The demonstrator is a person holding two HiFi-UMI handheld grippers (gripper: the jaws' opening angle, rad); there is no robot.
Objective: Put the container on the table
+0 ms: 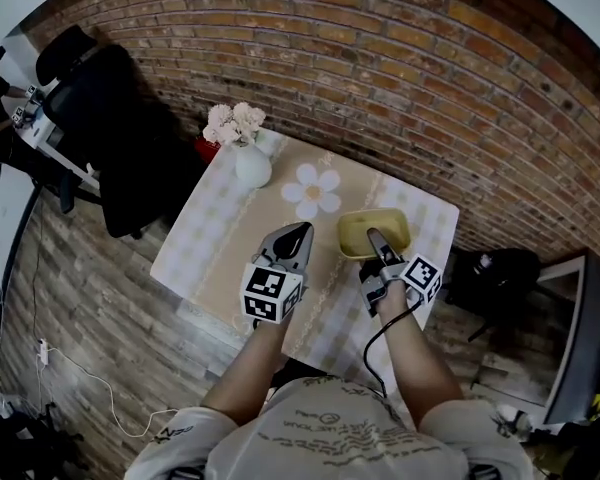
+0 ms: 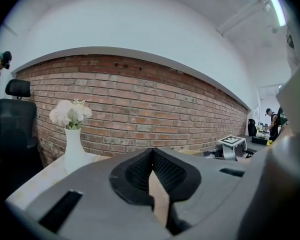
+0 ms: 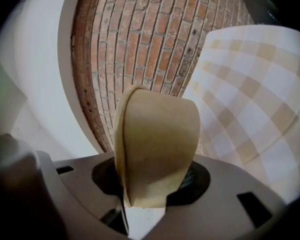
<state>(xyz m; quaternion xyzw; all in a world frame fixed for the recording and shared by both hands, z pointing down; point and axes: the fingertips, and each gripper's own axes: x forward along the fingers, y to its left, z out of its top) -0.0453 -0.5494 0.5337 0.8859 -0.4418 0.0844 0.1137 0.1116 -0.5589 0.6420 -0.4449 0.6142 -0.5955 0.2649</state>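
A shallow olive-yellow container (image 1: 377, 226) hangs just above the right part of the checked table (image 1: 212, 253). My right gripper (image 1: 376, 242) is shut on its near wall. In the right gripper view the container (image 3: 157, 139) stands edge-on between the jaws of the right gripper (image 3: 146, 200) and fills the middle, with the checked cloth (image 3: 250, 99) beyond it. My left gripper (image 1: 298, 234) floats over the table just left of the container, jaws together and empty. In its own view the left gripper (image 2: 152, 153) shows pads that meet at the tip.
A white vase with pale flowers (image 1: 250, 160) stands at the table's far left corner, near a flower-shaped mat (image 1: 312, 190). A brick wall (image 1: 400, 78) runs behind the table. A black office chair (image 1: 105, 118) stands to the left, a dark bag (image 1: 500, 273) to the right.
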